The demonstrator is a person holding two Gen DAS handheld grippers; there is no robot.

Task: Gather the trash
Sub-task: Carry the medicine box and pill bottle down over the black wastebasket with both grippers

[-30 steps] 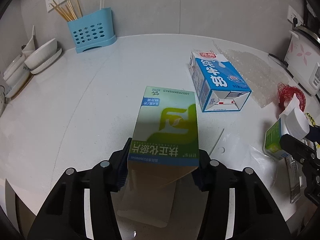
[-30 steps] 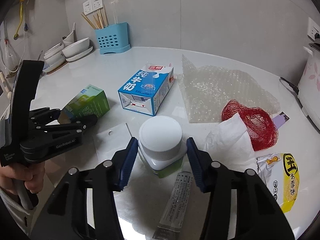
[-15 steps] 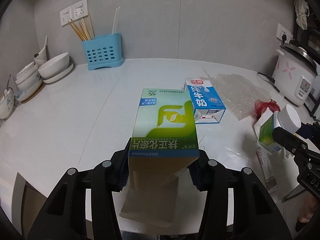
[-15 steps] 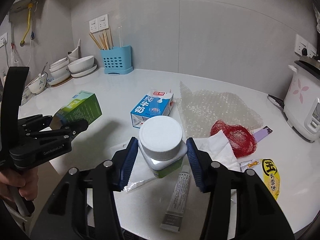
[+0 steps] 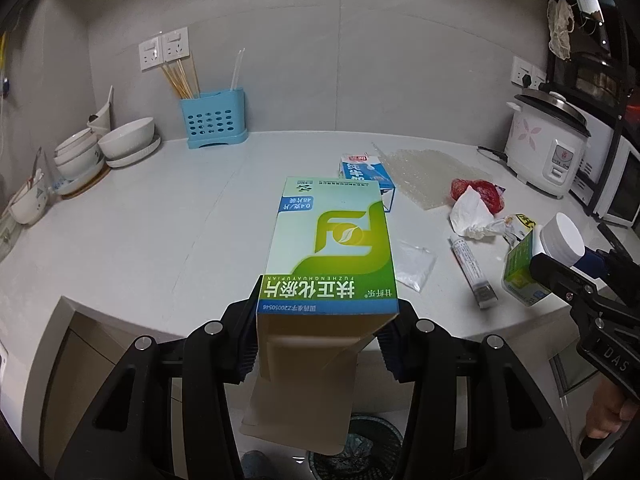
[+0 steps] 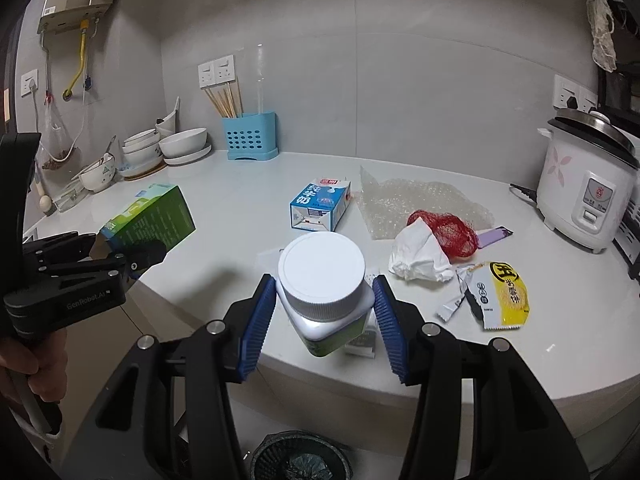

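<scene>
My left gripper is shut on a green medicine box, held in the air in front of the counter edge; the box also shows in the right wrist view. My right gripper is shut on a white-capped pill bottle, held past the counter edge; it also shows in the left wrist view. A dark mesh trash bin stands on the floor below both grippers.
On the white counter lie a blue milk carton, bubble wrap, red netting, crumpled tissue, a yellow snack wrapper and a tube. A rice cooker, bowls and a chopstick holder stand behind.
Both grippers have lifted their items and pulled back from the counter, over its front edge. The trash bin on the floor has come into view below.
</scene>
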